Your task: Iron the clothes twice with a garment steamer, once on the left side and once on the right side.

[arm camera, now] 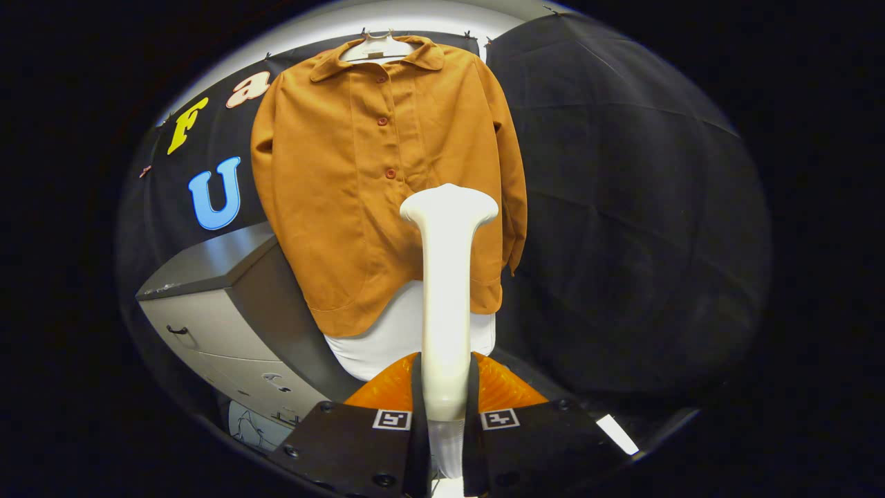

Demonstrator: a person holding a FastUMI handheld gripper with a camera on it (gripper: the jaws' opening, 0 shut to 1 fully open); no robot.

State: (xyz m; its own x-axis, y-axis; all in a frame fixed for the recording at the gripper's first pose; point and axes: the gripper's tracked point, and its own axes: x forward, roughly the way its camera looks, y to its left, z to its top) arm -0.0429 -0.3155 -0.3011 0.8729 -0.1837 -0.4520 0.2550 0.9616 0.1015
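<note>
An orange-brown buttoned shirt (377, 180) hangs on a white hanger (377, 47) against the black booth wall, with a white garment (401, 335) showing below its hem. My gripper (446, 401) is shut on the handle of a white garment steamer (448, 277), both fingers pressing its sides. The steamer stands upright between the fingers, its flared head (449, 204) in front of the shirt's lower right part, beside the button line. I cannot tell whether the head touches the cloth.
A grey drawer cabinet (221, 311) stands to the left of the shirt, below the wall. Black cloth (622, 207) covers the wall to the right of the shirt.
</note>
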